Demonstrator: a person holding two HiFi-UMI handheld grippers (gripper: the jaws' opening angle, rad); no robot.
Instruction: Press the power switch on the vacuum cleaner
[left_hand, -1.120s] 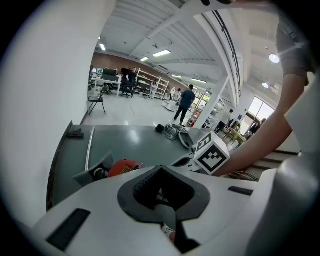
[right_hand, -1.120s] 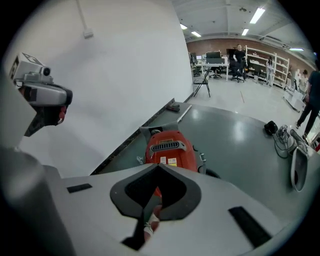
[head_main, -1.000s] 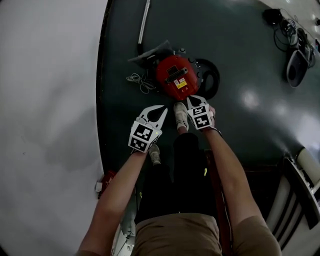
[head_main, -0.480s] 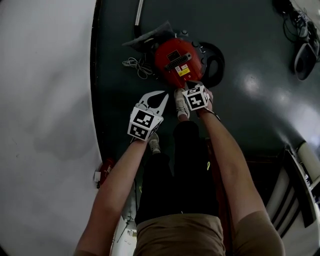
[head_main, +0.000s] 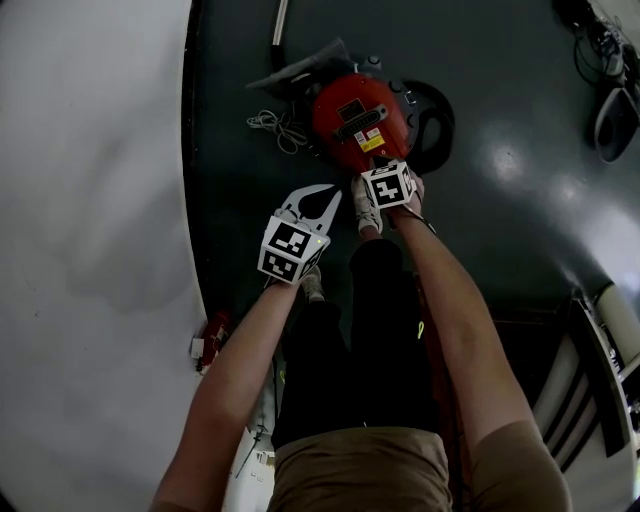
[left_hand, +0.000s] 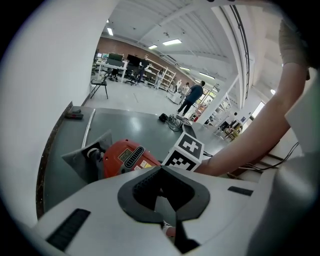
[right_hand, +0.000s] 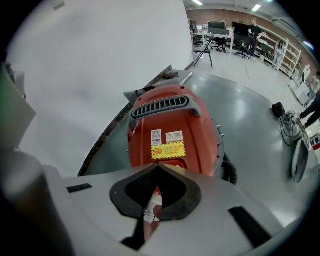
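Observation:
The red vacuum cleaner (head_main: 358, 118) lies on the dark floor ahead of the person's feet. Its grille and yellow label (right_hand: 168, 150) face up. My right gripper (head_main: 376, 168) is shut, its tips (right_hand: 159, 166) right at the vacuum's near end, just below the label, where a red raised part shows. I cannot tell whether they touch it. My left gripper (head_main: 327, 197) is shut and hangs left of the right one, short of the vacuum (left_hand: 125, 156). Nothing is between its tips (left_hand: 160, 168).
A black hose (head_main: 432, 118) coils right of the vacuum. A grey nozzle (head_main: 300, 75), a metal tube (head_main: 279, 25) and a pale cord (head_main: 268, 130) lie at its left. A white wall (head_main: 90, 200) runs along the left. The person's shoe (head_main: 362, 216) stands just behind the vacuum.
My right gripper has moved forward, from beside the shoe up to the vacuum's near end. The left gripper has stayed about where it was.

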